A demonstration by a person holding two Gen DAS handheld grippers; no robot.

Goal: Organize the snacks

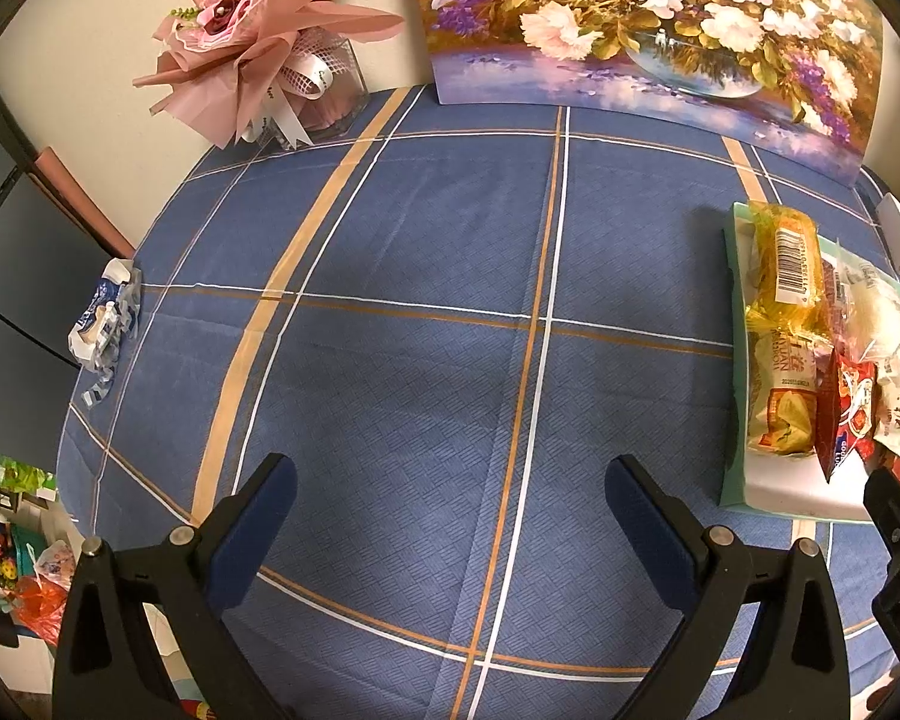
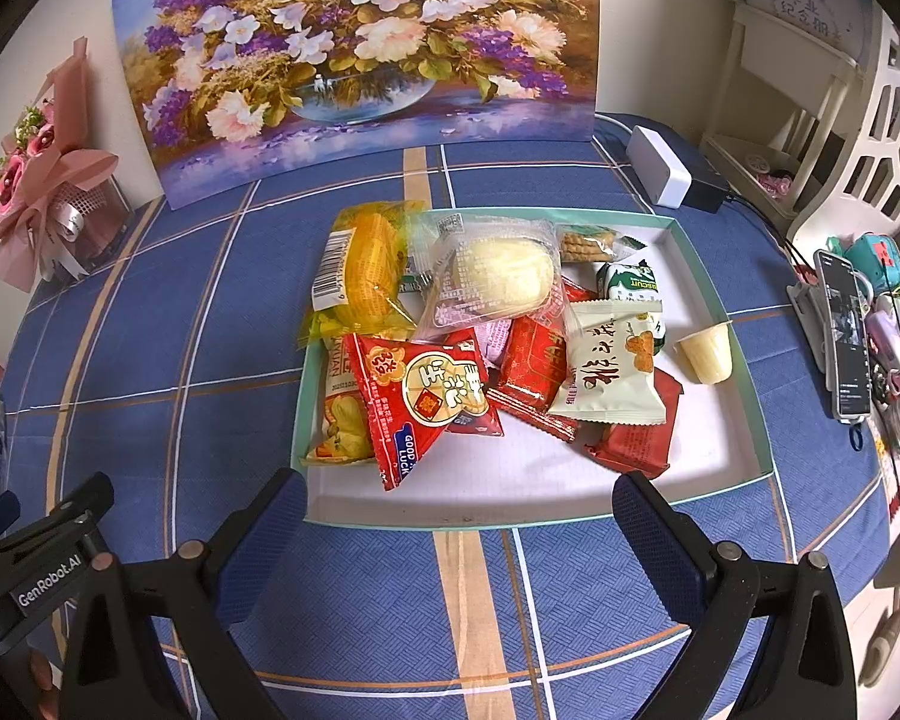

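A: Left wrist view first?

B: The left gripper (image 1: 450, 480) hovers over the bench's blue plaid cloth (image 1: 420, 312), jaws spread wide, holding nothing. The shallow white cardboard tray with a mint-green rim (image 1: 729, 360) lies at the right, snacks heaped inside. A crumpled blue-and-white wrapper (image 1: 105, 324) sits at the cloth's left edge.

A: And the right wrist view?

B: The right gripper (image 2: 459, 498) has its jaws wide apart and empty too, just before the tray's (image 2: 510, 498) near rim. Inside, a red triangular packet (image 2: 432, 402) overlaps a yellow mesh-wrapped snack (image 2: 366, 270); a clear-wrapped pale bun (image 2: 492, 279) lies behind, and a small pale jelly cup (image 2: 708, 351) to the right.
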